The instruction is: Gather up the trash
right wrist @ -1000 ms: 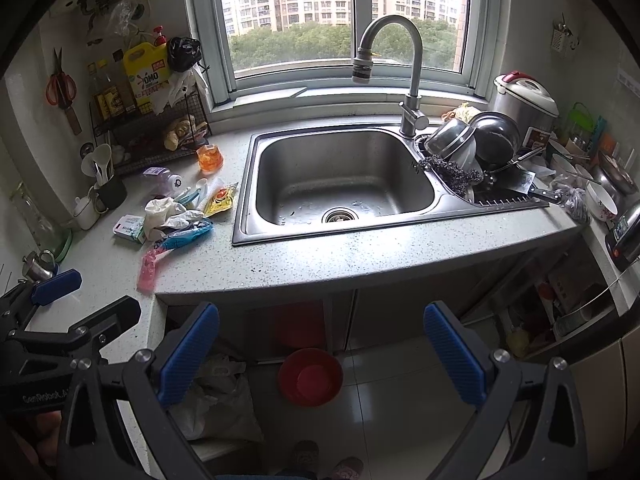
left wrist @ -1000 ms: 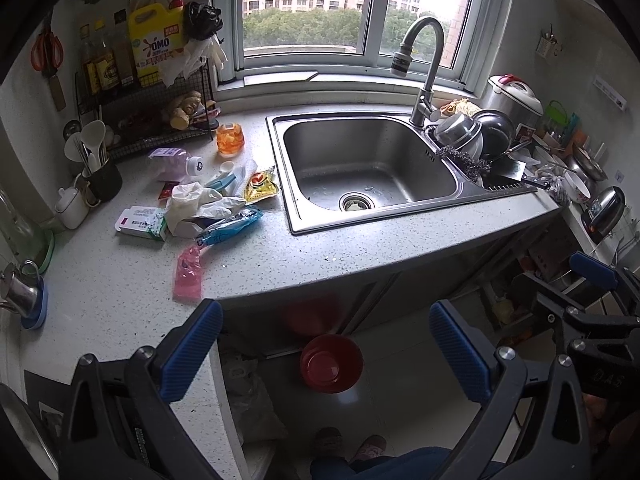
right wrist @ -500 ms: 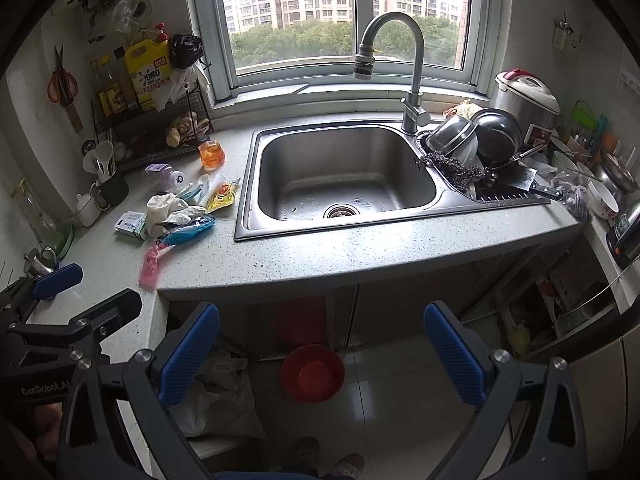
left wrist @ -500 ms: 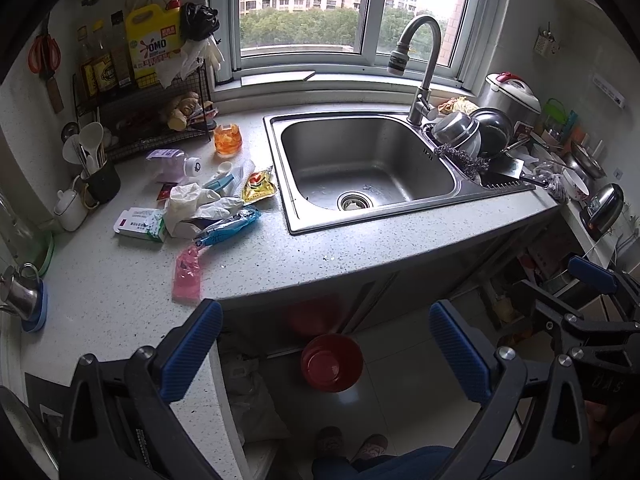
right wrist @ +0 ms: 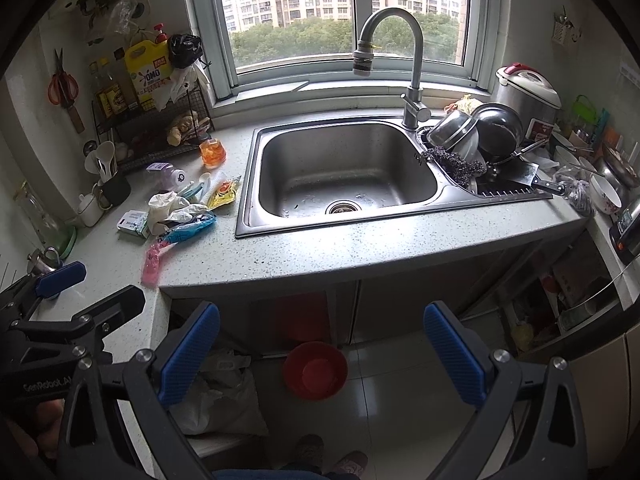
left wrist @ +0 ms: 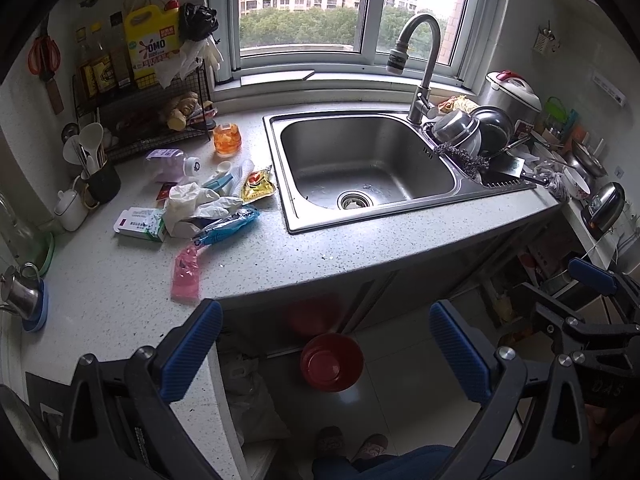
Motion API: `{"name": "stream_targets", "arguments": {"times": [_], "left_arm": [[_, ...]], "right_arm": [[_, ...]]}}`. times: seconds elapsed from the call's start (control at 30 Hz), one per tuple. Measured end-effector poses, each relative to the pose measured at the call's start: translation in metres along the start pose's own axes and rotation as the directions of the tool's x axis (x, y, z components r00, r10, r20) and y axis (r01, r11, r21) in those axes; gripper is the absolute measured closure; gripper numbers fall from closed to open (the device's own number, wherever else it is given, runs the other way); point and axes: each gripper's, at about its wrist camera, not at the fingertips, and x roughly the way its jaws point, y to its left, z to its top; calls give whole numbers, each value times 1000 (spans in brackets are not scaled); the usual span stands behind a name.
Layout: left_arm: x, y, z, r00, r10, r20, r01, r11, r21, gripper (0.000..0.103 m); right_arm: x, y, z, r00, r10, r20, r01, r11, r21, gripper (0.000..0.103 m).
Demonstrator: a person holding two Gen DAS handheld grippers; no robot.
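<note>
Both grippers hovering empty in front of the kitchen counter, trash lying on the counter left of the sink.

The left gripper (left wrist: 326, 354) is standing wide apart at the bottom of the left wrist view, holding nothing; the right gripper (right wrist: 322, 354) is likewise spread wide and empty at the bottom of the right wrist view. Both are hanging over the floor, short of the counter (left wrist: 280, 252) edge. The trash is sitting at centre left of the frame: a pink wrapper (left wrist: 186, 274) nearest the counter edge, a blue wrapper (left wrist: 224, 230) just above it, crumpled white gloves (left wrist: 196, 204), a white box (left wrist: 140, 224) and a yellow packet (left wrist: 258, 186) beside the sink (left wrist: 360, 168). A red basin (left wrist: 332, 362) is resting on the floor below.
</note>
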Motion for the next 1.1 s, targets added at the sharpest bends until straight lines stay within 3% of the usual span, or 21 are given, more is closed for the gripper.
{"name": "stream_targets", "arguments": {"times": [0.47,0.73,1.1], "left_arm": [[-7,-15,0,1000,17,-1,-17,1000,14,0],[-13,-20,2,998,57,-8,-57,998,-2,0],[23,30,39,997,82,11,-82,996,-37,0]], "right_arm": [[-7,-9,3,1000,27,13,-27,999,-17,0],[-10,-19,8,996,84,28,-83,996,-41,0],[33,-3,43,991,133,20,-132,991,-36,0]]}}
